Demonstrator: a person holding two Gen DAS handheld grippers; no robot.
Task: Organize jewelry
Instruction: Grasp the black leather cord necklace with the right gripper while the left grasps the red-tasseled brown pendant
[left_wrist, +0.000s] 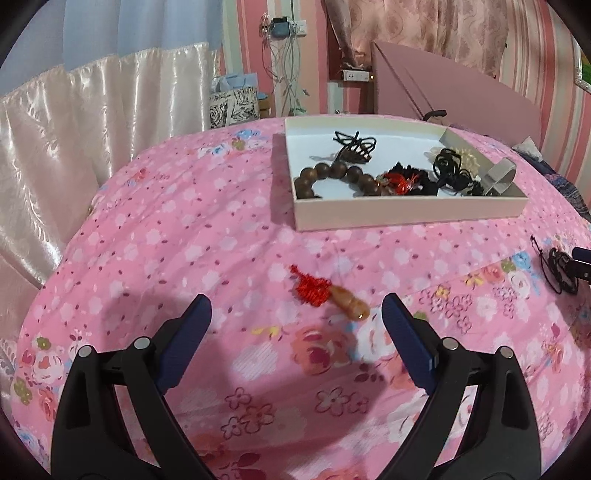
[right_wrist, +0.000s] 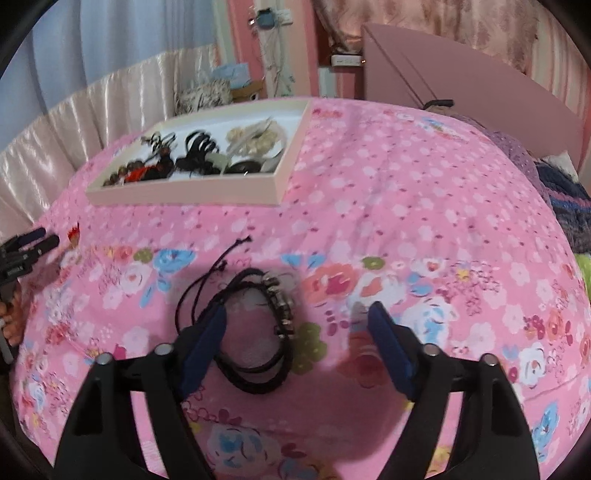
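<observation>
Both grippers open, empty: left (left_wrist: 297, 304) by pendant (left_wrist: 330, 295), right (right_wrist: 297, 314) straddling bracelet (right_wrist: 258, 328); tray (left_wrist: 406, 212) beyond.

Bed covered with a pink floral sheet (left_wrist: 155, 236). Cream satin curtain (left_wrist: 74, 122) along the left side. Pink headboard (left_wrist: 461, 88) at the far end, against a striped pink wall (left_wrist: 554, 74). Patterned gift bag (left_wrist: 232, 103) standing beyond the bed. Cables (left_wrist: 284, 74) hanging from a wall socket.

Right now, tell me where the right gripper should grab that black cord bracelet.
Pinch the black cord bracelet across its beaded side, coming from above with the right gripper; it lies flat on the bedspread, and the beads probably give firmer purchase than the loose cords.
</observation>
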